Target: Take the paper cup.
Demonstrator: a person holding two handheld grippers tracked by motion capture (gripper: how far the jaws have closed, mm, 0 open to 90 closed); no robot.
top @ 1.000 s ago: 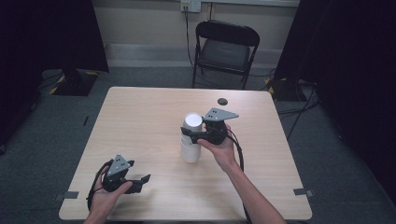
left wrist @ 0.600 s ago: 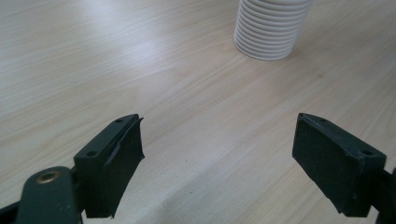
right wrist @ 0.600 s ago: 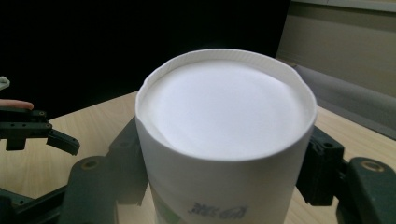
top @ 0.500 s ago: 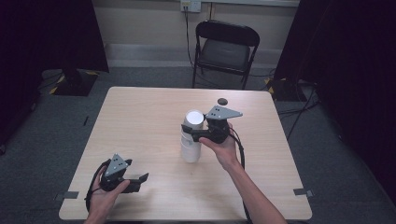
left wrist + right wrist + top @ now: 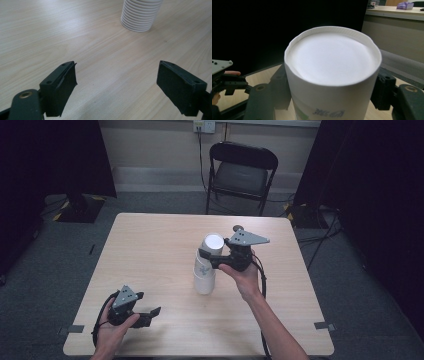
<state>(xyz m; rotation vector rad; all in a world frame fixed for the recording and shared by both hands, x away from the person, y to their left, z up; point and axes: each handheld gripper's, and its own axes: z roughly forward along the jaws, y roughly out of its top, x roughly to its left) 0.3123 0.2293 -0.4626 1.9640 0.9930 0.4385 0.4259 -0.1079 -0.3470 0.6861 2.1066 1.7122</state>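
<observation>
A stack of upside-down white paper cups (image 5: pixel 204 280) stands at the middle of the wooden table (image 5: pixel 150 240). My right gripper (image 5: pixel 209 256) is shut on the top cup (image 5: pixel 212 245), which leans to the right above the stack. In the right gripper view that cup (image 5: pixel 332 72) sits between the black pads (image 5: pixel 279 87), its base facing up. My left gripper (image 5: pixel 152 315) is low over the table's front left, and it is open. In the left gripper view the ribbed foot of the stack (image 5: pixel 140 15) stands beyond the wide-apart jaws.
A black folding chair (image 5: pixel 241 172) stands behind the table's far edge. A small dark object (image 5: pixel 239 227) lies on the table behind the right gripper. Dark curtains hang on both sides, and cables run on the floor at the right.
The right gripper has risen a little with the top cup, which now tilts more away from the stack. The left gripper has stayed where it was.
</observation>
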